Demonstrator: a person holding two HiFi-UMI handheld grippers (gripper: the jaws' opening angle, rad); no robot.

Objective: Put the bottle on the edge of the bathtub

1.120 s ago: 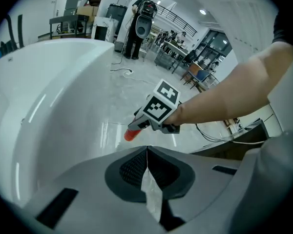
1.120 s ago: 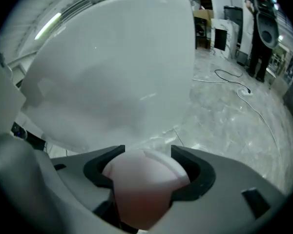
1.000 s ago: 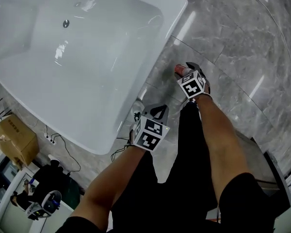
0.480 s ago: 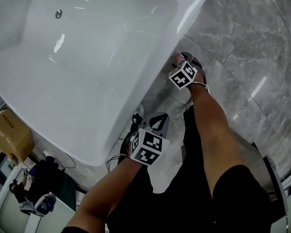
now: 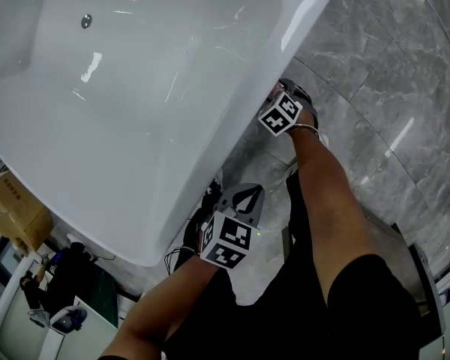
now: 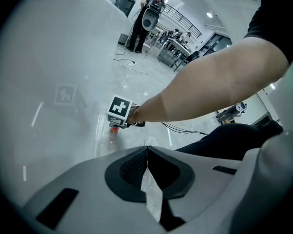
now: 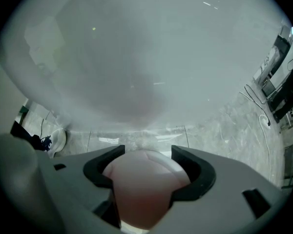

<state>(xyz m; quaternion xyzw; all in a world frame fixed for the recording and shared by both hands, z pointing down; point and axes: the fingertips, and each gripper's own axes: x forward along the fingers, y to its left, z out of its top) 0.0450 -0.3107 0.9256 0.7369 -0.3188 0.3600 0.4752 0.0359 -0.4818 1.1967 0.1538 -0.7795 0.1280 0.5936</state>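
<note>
The white bathtub fills the upper left of the head view. My right gripper is low beside the tub's outer wall, below its rim. It is shut on the bottle, a pale pink body that fills the space between its jaws. The tub's wall looms just ahead of it. In the left gripper view the right gripper shows with the bottle's red cap under its marker cube. My left gripper hangs nearer to me by the tub's corner, shut with nothing in it.
Grey marble floor lies to the right of the tub. Cables trail on the floor under the tub's near corner. A cardboard box and black equipment stand at the lower left. The person's legs take up the bottom.
My right gripper has carried the bottle up and closer to the tub's outer wall. The left gripper has dropped slightly toward me. The head view has shifted, so the tub looks larger.
</note>
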